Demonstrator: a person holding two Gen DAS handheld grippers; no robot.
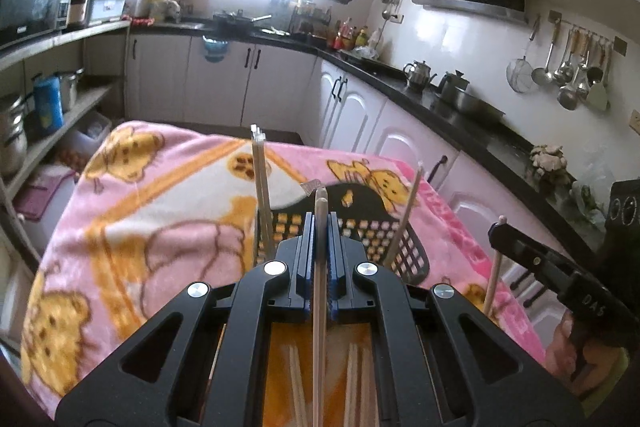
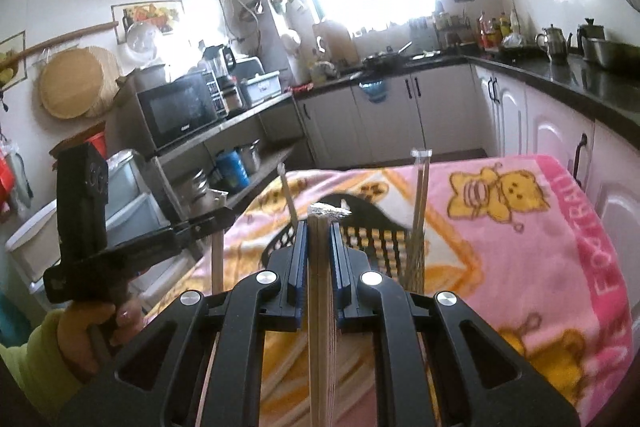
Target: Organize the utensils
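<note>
My left gripper (image 1: 320, 223) is shut on a pale wooden chopstick (image 1: 319, 291) held upright, just in front of a black mesh utensil basket (image 1: 384, 239). Several chopsticks (image 1: 260, 187) stand in the basket. My right gripper (image 2: 319, 239) is shut on a chopstick (image 2: 319, 287), also upright, near the same basket (image 2: 372, 227). Each gripper shows in the other's view: the right gripper (image 1: 520, 247) at the right edge, the left gripper (image 2: 192, 227) at the left. More loose chopsticks (image 1: 296, 383) lie on the blanket below the left gripper.
The basket stands on a table covered by a pink bear-print blanket (image 1: 160, 195). Kitchen counters with kettles (image 1: 416, 75) run along the right, white cabinets (image 2: 400, 107) behind. Shelves with a microwave (image 2: 180, 111) and pots stand at the left.
</note>
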